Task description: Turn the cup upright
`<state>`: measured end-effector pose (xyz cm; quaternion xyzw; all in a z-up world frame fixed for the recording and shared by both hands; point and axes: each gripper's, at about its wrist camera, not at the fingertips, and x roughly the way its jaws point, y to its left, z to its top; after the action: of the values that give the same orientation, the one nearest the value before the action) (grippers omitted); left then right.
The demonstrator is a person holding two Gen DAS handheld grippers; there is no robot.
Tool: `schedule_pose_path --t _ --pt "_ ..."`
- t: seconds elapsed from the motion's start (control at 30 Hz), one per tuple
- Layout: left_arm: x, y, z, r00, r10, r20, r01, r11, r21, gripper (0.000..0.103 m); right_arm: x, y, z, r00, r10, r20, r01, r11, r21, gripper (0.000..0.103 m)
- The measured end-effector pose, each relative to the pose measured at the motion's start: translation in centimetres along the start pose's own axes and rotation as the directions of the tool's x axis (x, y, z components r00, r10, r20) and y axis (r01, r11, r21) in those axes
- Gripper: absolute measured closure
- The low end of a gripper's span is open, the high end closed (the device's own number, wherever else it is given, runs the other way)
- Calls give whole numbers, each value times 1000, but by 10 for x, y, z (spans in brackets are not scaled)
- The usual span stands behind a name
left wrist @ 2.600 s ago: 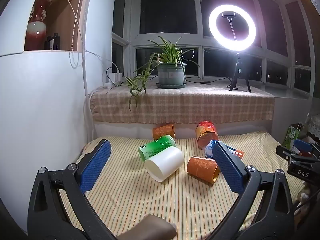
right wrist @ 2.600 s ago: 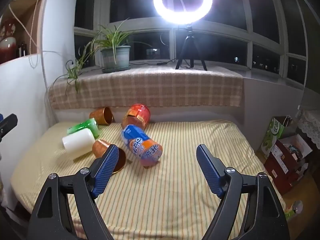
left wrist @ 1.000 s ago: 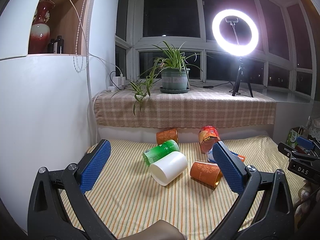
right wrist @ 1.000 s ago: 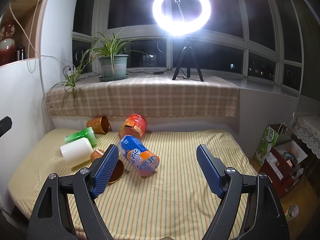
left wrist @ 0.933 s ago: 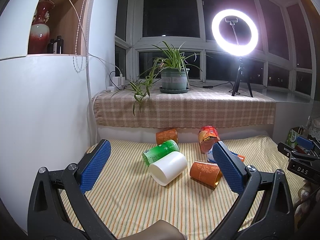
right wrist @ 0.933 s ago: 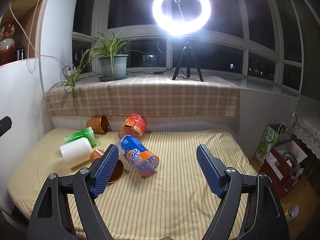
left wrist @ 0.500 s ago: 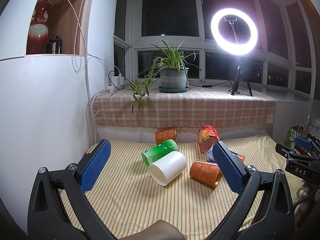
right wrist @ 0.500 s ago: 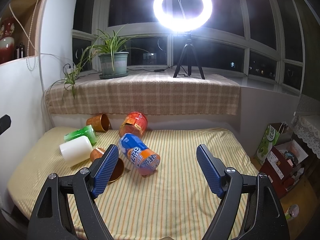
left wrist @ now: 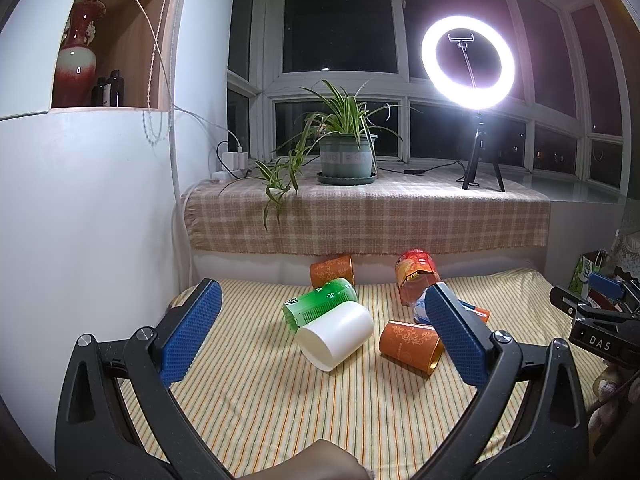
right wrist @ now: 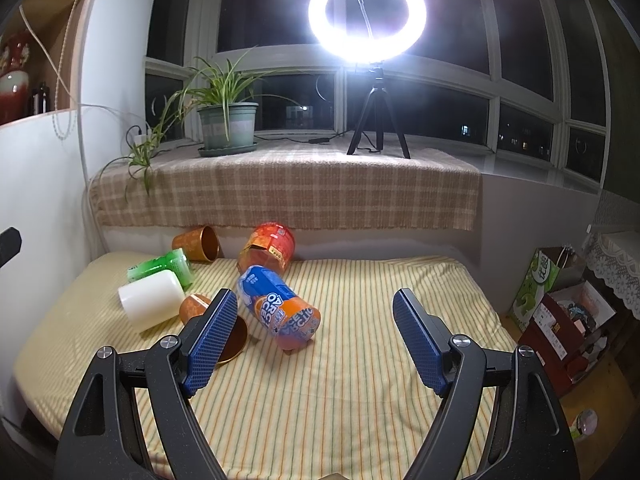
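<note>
nothing much moved vs a sec ago: left gripper (left wrist: 320,330) & right gripper (right wrist: 314,338) both wide open, empty, hovering near; white cup (left wrist: 335,335) on its side mid-bed, flip not begun.

My ring light (right wrist: 367,10) blazes with heavy glare; windows (left wrist: 340,20) black. Frames sharp centrally, fisheye-bent and vignetted at edges.

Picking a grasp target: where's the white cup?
The white cup lies on its side mid-bed in the left wrist view, against the green cup, left of an orange cup.
</note>
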<state>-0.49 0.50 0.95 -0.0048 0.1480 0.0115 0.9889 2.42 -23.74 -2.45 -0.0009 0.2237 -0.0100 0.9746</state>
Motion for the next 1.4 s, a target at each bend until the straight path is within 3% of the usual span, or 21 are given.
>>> schedule_pose_path --t 0.67,1.07,1.2,1.4 --pt "13 7 -16 1000 5 -28 -5 1000 -3 0 12 13 0 1000 18 -24 -18 999 -28 23" --pt "37 36 -20 995 35 -98 -35 999 0 0 54 34 14 987 135 -89 -142 986 -82 23" --pt "40 47 -22 992 56 -112 -57 998 -1 0 78 55 29 970 211 -122 -232 953 -193 23" --pt "42 64 -30 985 86 -147 -89 996 -15 0 120 99 48 915 348 -206 -402 842 -360 23"
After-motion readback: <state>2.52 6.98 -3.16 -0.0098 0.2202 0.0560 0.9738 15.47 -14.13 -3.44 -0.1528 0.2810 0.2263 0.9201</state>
